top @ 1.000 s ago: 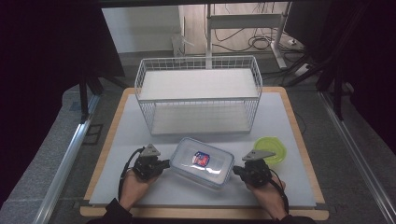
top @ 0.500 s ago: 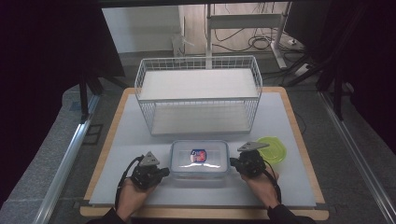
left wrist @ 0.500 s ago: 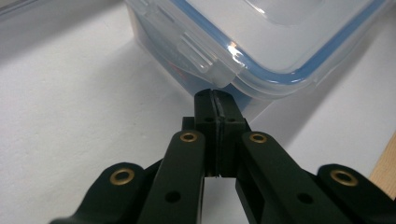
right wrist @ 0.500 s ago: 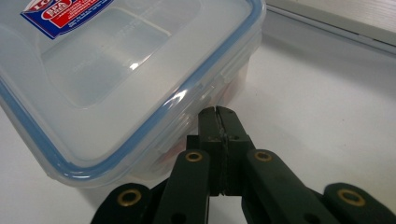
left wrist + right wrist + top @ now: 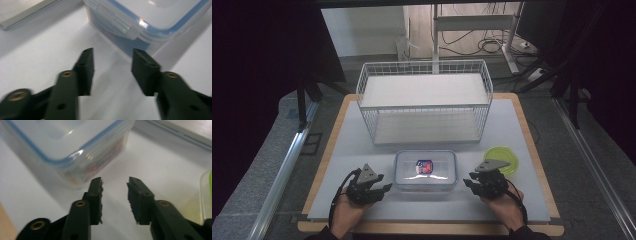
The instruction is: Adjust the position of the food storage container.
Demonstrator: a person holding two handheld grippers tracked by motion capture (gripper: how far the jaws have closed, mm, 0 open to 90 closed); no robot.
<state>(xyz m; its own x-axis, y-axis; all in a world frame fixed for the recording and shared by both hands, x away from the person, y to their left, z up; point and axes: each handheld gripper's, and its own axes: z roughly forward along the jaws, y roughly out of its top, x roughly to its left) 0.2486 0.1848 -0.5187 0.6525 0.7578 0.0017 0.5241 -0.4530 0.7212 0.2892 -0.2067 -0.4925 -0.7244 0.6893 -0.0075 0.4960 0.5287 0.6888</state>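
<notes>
Two claws flank a clear lidded container (image 5: 425,171) that sits flat on the white worktop (image 5: 352,145), near its front edge and just in front of a white wire basket (image 5: 424,102). The left claw (image 5: 382,188) lies close by the container's left end, the right claw (image 5: 469,183) close by its right end, neither touching it. Both have just been opening: each now stands partly open with nothing between the jaws, as the left gripper view (image 5: 112,60) and the right gripper view (image 5: 115,185) show, with bare worktop in each gap. The container has a blue-edged lid with a snap latch (image 5: 122,23), and a red and blue packet (image 5: 424,166) inside. A lime-green lid (image 5: 504,157) lies just behind the right claw.
</notes>
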